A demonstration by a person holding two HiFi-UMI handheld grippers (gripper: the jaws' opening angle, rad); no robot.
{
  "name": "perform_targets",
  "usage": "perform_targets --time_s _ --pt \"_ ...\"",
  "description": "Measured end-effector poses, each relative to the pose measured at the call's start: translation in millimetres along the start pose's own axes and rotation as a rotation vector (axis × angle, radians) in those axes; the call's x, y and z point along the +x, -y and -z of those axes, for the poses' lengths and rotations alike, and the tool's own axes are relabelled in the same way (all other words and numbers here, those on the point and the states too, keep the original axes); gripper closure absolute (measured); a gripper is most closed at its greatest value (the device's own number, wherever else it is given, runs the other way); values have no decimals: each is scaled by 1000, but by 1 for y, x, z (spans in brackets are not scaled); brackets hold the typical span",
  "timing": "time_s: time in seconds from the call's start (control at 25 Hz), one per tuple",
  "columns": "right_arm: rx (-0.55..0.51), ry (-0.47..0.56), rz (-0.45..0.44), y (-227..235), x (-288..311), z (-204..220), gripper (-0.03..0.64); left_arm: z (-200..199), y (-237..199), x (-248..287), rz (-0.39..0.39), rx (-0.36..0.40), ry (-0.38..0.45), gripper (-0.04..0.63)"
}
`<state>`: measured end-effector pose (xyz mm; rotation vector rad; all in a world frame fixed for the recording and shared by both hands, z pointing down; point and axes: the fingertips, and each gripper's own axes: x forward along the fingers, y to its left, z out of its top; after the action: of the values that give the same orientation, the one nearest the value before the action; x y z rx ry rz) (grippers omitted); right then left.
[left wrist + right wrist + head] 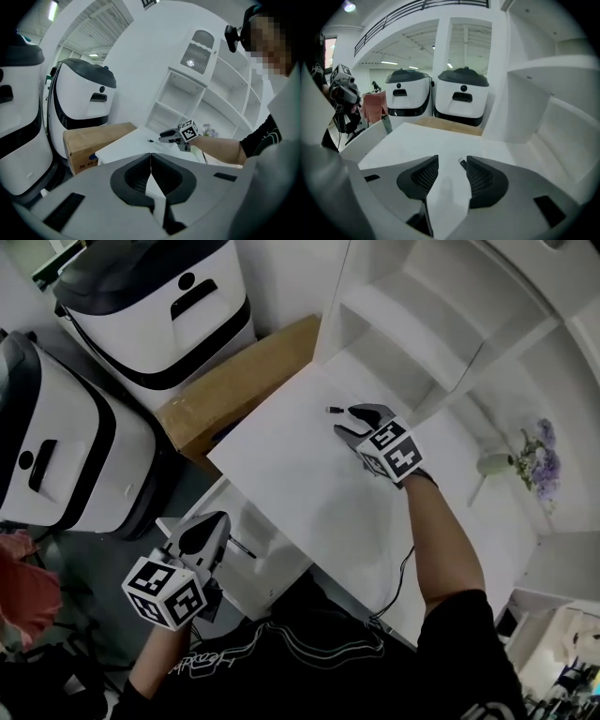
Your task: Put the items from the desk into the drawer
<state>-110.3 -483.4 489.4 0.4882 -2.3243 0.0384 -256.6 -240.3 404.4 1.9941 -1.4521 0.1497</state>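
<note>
Head view: upper centre, the right gripper (343, 419) (marker cube towards the camera) is over the white desk (281, 474), with a small black stick (334, 411) at its tips. Lower left, the left gripper (217, 521) is by the open drawer (277, 577).

Left gripper view: the jaws are pressed together.

Right gripper view: the jaws are spread, and the stick (462, 163) lies beside the right jaw's tip.

Desk (281, 479) top mostly bare, so there is a wide free run from the front edge to the back left corner. Only a small dark item (334, 410) lies there, just ahead of the right gripper (350, 418). Shelves (422, 324) wall off the back edge; flowers (536, 457) sit toward the right end. Box (234, 381) butts the left edge. Drawer (272, 568) stands open under the front edge with the left gripper (214, 524) over it. Two white units (159, 315) crowd the floor left of it. Cable (405, 568) hangs off the front edge.
</note>
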Motion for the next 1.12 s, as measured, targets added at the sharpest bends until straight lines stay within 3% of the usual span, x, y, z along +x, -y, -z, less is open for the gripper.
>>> perform_targets --time_s 0.28,0.72,1.12 --pt "13 -116 -6 32 59 22 431 1 -20 19 -22 -15 -18 574" --pt "-40 -205 -23 36 79 33 525 6 -38 20 -41 -42 -13 574" --pt "79 -48 13 -16 35 -14 538 5 -30 -7 -24 -29 19 574"
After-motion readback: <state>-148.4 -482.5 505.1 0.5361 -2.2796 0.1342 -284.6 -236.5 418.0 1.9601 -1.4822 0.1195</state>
